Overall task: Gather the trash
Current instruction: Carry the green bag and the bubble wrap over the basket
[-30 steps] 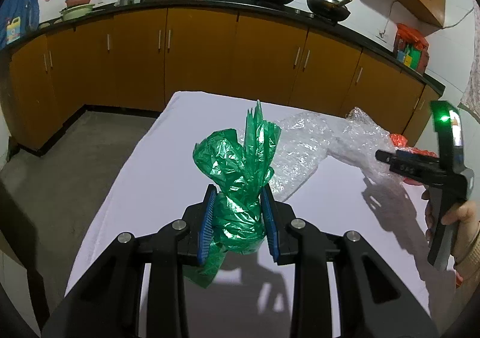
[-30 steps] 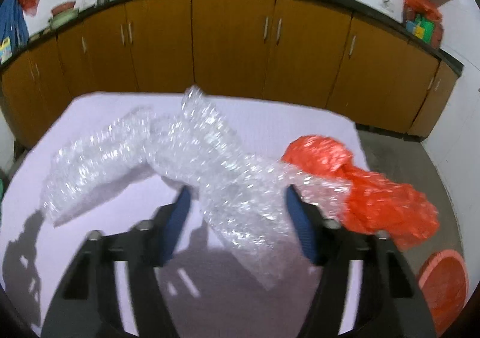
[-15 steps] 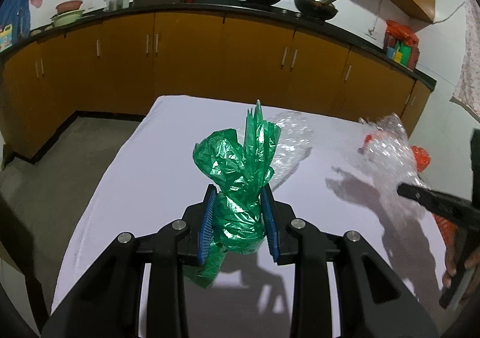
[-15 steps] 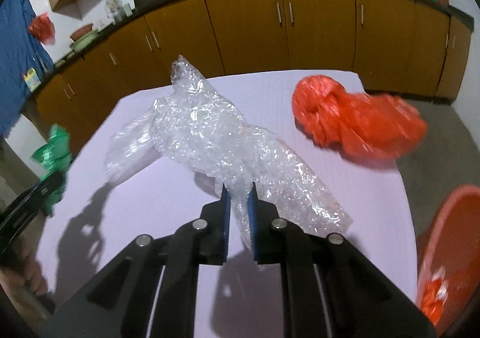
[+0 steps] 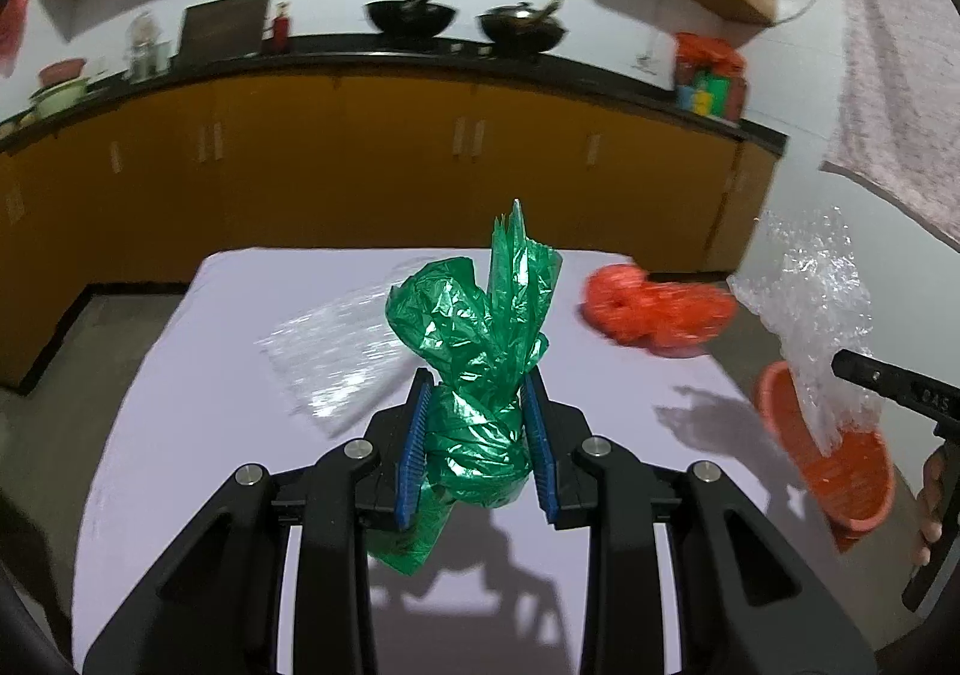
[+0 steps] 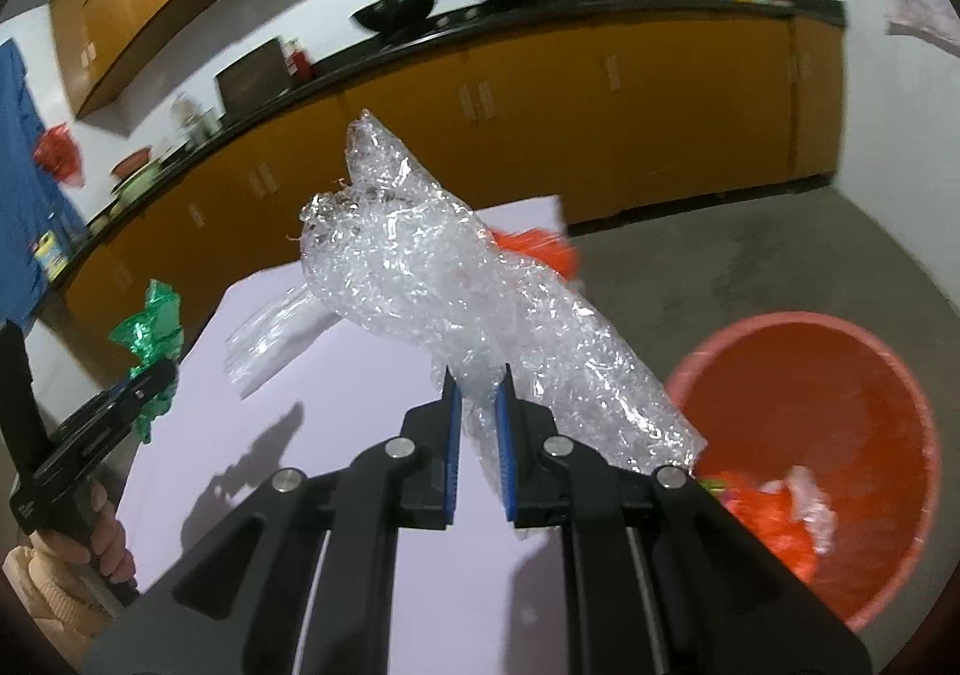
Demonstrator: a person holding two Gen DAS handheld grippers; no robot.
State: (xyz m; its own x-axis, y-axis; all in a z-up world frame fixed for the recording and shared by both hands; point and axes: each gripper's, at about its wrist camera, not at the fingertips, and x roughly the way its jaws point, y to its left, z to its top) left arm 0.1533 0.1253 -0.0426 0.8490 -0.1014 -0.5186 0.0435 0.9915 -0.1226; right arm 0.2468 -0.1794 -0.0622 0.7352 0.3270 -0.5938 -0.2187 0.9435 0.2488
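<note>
The right gripper (image 6: 477,375) pinches the bubble wrap (image 6: 480,303) tight and holds it up so it can drop into the red bin (image 6: 900,405) at 3 o'clock. The left gripper (image 5: 477,381) squeezes the green bag (image 5: 480,351) above the table (image 5: 180,435), ready to go next.

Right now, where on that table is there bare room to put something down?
The near half of the white table is bare, apart from shadows. The far half is crowded: a clear plastic sheet lies left of centre and an orange bag sits at the far right corner. Between them runs a narrow free strip.
</note>
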